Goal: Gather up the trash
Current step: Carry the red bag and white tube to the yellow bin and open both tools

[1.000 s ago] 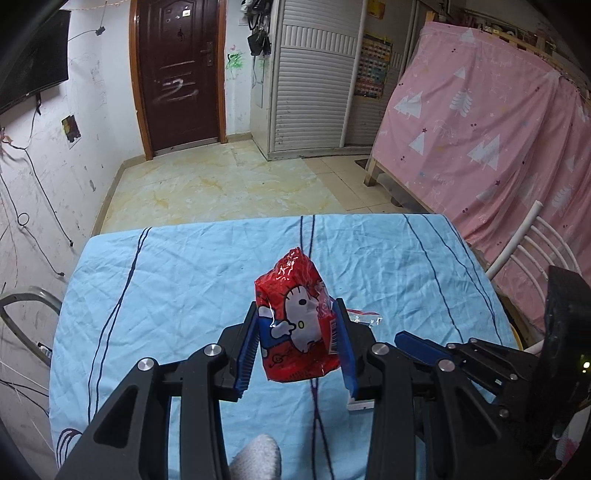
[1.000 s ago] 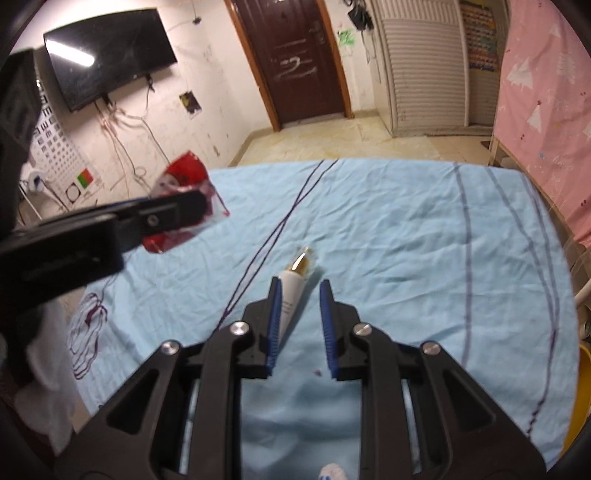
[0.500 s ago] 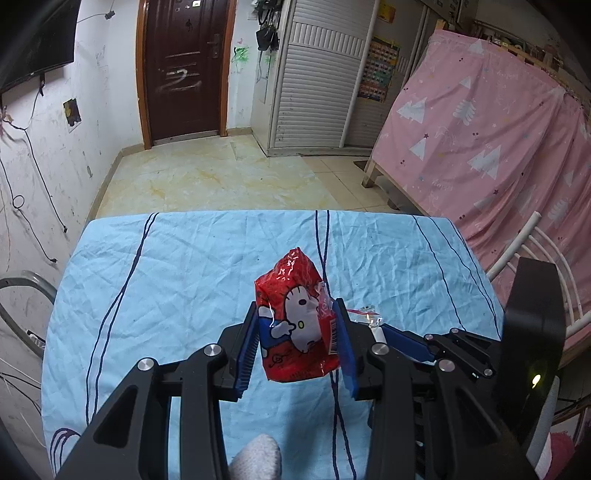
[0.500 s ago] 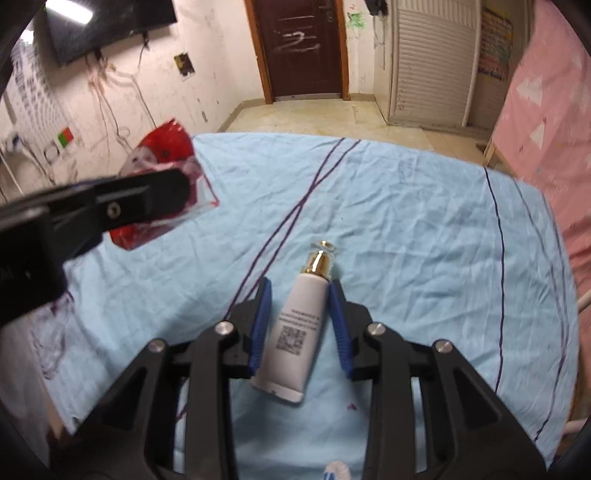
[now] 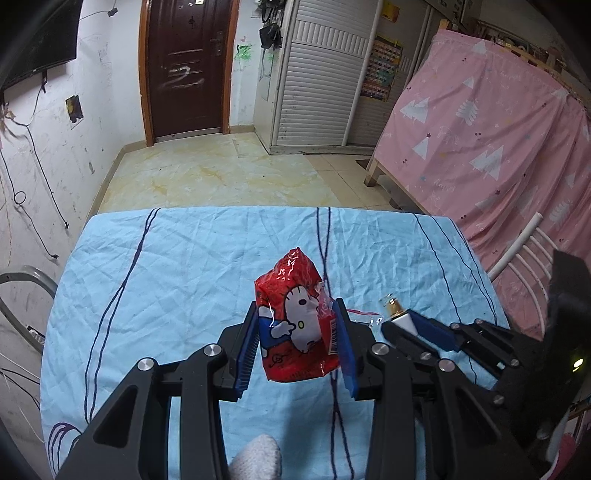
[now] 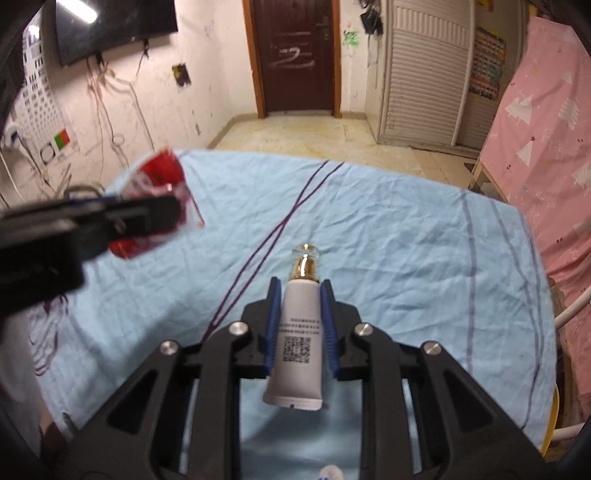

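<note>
While both grippers grip trash, tablecloth (image 5: 177, 280) lies open

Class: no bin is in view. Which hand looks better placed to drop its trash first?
Neither: left gripper clamps the red wrapper, right gripper closes on the white tube.

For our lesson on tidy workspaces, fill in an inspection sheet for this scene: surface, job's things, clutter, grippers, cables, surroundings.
Surface: table under creased blue cloth with dark stripes.
Job's things: red wrapper and white tube, both lifted.
Clutter: small clear scrap on the cloth.
Grippers: left gripper shut on the wrapper; right gripper closing on the tube.
Cables: loose wires down the left wall.
Surroundings: brown door, pink curtain, wall TV.
</note>
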`<action>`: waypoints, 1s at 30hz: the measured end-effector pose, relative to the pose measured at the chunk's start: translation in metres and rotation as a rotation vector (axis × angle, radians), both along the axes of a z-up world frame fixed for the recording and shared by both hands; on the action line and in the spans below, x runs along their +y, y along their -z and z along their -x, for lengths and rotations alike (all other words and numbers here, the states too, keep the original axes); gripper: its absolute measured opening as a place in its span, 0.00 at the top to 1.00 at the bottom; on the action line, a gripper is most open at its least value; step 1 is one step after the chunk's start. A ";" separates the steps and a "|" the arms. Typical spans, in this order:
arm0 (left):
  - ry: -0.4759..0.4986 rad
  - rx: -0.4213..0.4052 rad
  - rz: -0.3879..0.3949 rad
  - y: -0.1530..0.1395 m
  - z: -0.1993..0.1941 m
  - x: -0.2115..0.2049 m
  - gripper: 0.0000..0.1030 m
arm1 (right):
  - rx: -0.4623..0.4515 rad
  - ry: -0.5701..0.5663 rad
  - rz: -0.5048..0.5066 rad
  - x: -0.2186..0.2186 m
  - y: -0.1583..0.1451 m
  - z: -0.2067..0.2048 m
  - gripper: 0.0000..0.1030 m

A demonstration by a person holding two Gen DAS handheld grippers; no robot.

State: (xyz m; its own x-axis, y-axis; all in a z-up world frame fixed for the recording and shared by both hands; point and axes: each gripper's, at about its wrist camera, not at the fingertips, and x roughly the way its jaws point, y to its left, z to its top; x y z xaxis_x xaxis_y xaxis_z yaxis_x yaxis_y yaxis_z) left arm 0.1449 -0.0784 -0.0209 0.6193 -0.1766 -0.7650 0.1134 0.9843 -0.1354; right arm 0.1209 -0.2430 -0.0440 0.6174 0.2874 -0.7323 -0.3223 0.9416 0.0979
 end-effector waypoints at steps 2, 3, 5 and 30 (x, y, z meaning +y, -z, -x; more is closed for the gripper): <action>0.015 0.002 -0.012 0.000 0.000 -0.011 0.73 | -0.022 0.026 -0.032 -0.016 -0.008 0.004 0.81; 0.024 0.002 -0.019 0.000 0.000 -0.019 0.73 | -0.035 0.042 -0.048 -0.025 -0.011 0.006 0.81; 0.041 0.003 -0.031 -0.001 0.001 -0.032 0.73 | -0.056 0.070 -0.073 -0.043 -0.017 0.011 0.81; 0.562 -0.030 0.104 -0.007 0.051 -0.281 0.73 | -0.192 0.498 -0.173 -0.294 -0.019 0.092 0.80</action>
State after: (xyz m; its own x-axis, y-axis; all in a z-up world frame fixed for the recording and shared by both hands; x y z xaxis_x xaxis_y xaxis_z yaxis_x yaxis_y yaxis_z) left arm 0.0939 -0.3595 -0.0143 0.4300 -0.5588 -0.7091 0.6209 0.7532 -0.2170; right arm 0.0287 -0.5372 -0.0254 0.8267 0.0333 -0.5617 0.1297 0.9601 0.2479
